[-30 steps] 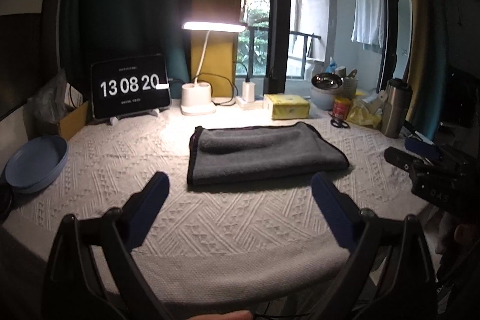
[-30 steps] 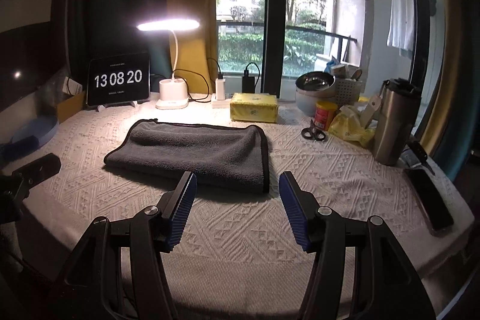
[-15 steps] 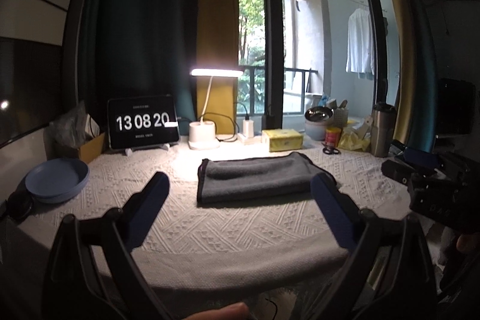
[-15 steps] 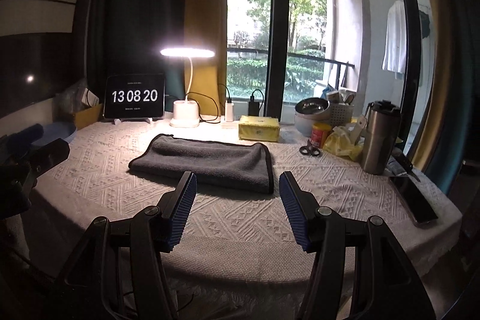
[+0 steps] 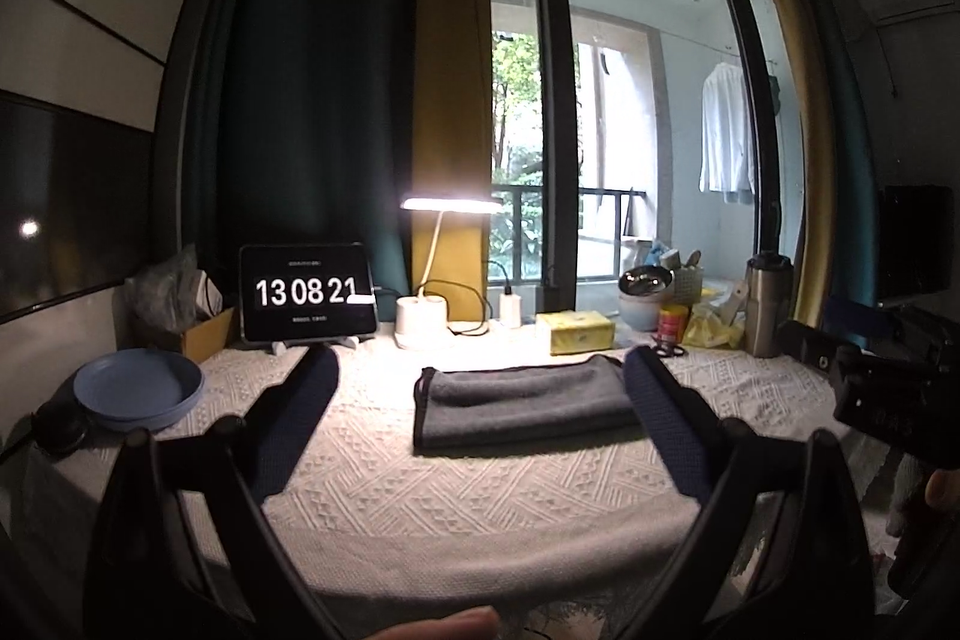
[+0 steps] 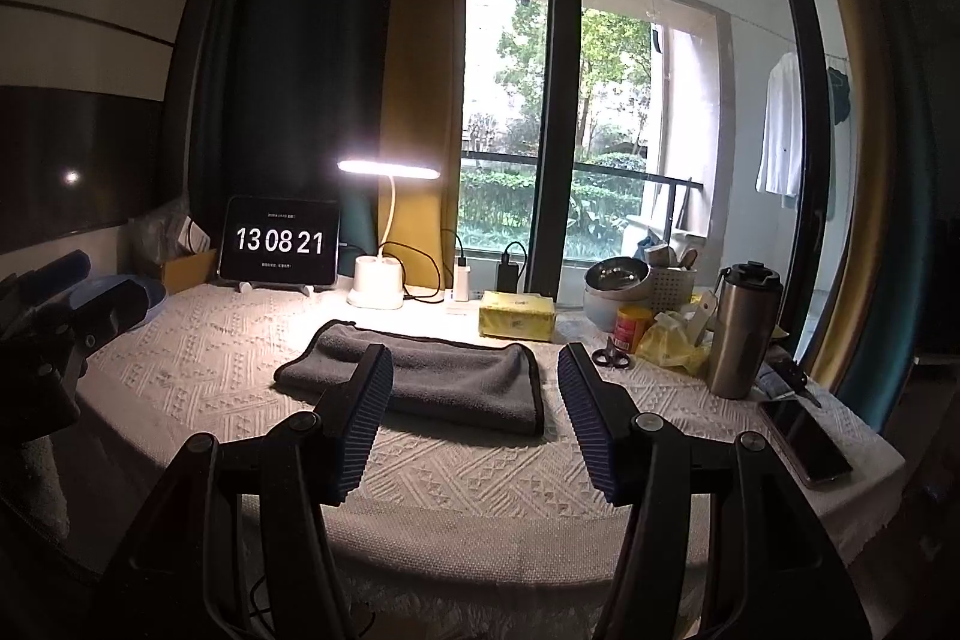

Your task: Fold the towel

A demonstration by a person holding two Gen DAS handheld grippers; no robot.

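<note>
Towel folded on table — both grippers held clear.
Jaws of left gripper and right gripper are spread, empty — layers could be dragged apart by a low pass.

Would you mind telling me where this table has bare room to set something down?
There are two bare patches: the front strip of cloth between the towel and the near table edge, and the stretch between the towel and the blue plate. It is crowded along the back by the clock tablet and lamp, and at the right by the tumbler, scissors and phone.
</note>
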